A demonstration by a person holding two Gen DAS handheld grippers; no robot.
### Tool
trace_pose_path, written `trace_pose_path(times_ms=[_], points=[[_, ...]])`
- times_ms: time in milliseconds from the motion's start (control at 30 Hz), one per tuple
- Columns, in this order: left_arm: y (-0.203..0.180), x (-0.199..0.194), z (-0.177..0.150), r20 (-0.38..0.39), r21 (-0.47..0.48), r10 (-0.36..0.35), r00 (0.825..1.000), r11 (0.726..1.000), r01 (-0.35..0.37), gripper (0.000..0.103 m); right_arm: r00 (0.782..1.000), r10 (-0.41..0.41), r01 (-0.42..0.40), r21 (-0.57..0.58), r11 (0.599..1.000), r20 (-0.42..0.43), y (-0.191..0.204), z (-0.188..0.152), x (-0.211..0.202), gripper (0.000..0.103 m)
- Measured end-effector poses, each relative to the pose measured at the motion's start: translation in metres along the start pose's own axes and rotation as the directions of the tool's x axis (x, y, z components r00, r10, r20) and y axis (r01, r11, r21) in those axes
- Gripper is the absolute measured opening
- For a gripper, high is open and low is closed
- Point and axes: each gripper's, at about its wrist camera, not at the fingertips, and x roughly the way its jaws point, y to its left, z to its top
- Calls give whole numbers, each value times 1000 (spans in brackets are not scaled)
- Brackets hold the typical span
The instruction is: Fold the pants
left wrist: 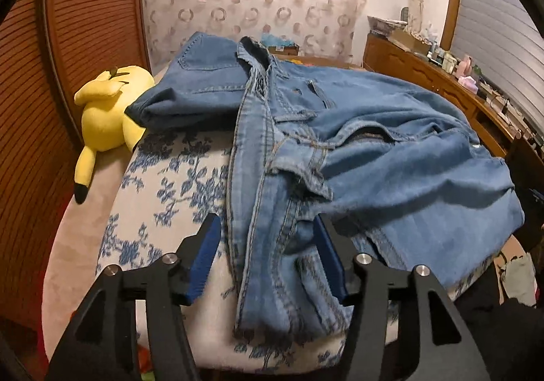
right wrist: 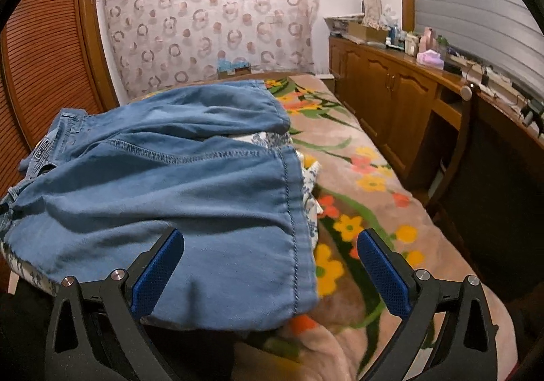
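Fingers of the left gripper [left wrist: 267,238], black with blue ribbed pads, stand apart with nothing pinched; a seamed edge of the light blue denim pants [left wrist: 340,143] runs loosely between them, and whether the right pad touches the cloth cannot be told. Fingers of the right gripper [right wrist: 270,248] are spread wide and grip nothing, the left pad over the hemmed end of a pant leg, the right pad over the pink flowered blanket [right wrist: 367,183].

Those pants lie in a folded heap on a white bedcover with blue flowers [left wrist: 163,190], waistband and zipper up, filling the left wrist view from 12 to 4 o'clock. At 9 o'clock a yellow plush toy [left wrist: 108,109] touches the denim. At 2 o'clock a wooden cabinet [right wrist: 391,92] carries small clutter.
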Motion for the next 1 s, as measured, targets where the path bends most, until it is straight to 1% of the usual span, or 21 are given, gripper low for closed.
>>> trace_pose_path(times_ms=[200, 300, 400, 500, 700, 800, 900, 933, 967, 1000], points=[[9, -3, -15, -36, 8, 3, 999, 1000, -3, 58, 996, 52, -52, -1, 999, -67, 2, 4, 10, 97], [12, -3, -19, -52, 11, 2, 999, 1000, -2, 58, 991, 73, -74, -10, 997, -112, -1, 3, 12, 96], [13, -3, -22, -54, 10, -14, 998, 1000, 15, 58, 982, 96, -98, -6, 995, -160, -9, 3, 15, 95], [16, 3, -24, -66, -5, -16, 998, 1000, 16, 58, 975, 134, -132, 21, 991, -175, -19, 8, 14, 92], [15, 10, -26, -74, -8, -14, 997, 1000, 13, 58, 964, 180, -172, 56, 983, -196, -27, 13, 17, 84], [15, 12, -25, -74, -7, -23, 997, 1000, 22, 53, 958, 202, -194, 60, 979, -202, -30, 13, 16, 80], [12, 13, -22, -79, -1, -37, 996, 999, 37, 42, 953, 225, -214, 71, 974, -204, -33, 13, 15, 74], [10, 13, -22, -81, 4, -48, 996, 999, 48, 37, 950, 236, -225, 76, 971, -205, -34, 14, 14, 69], [9, 13, -21, -83, 8, -48, 995, 999, 49, 34, 948, 243, -232, 76, 970, -204, -32, 15, 15, 67], [8, 14, -21, -87, 15, -48, 995, 999, 50, 31, 949, 242, -232, 74, 970, -202, -32, 16, 14, 61]])
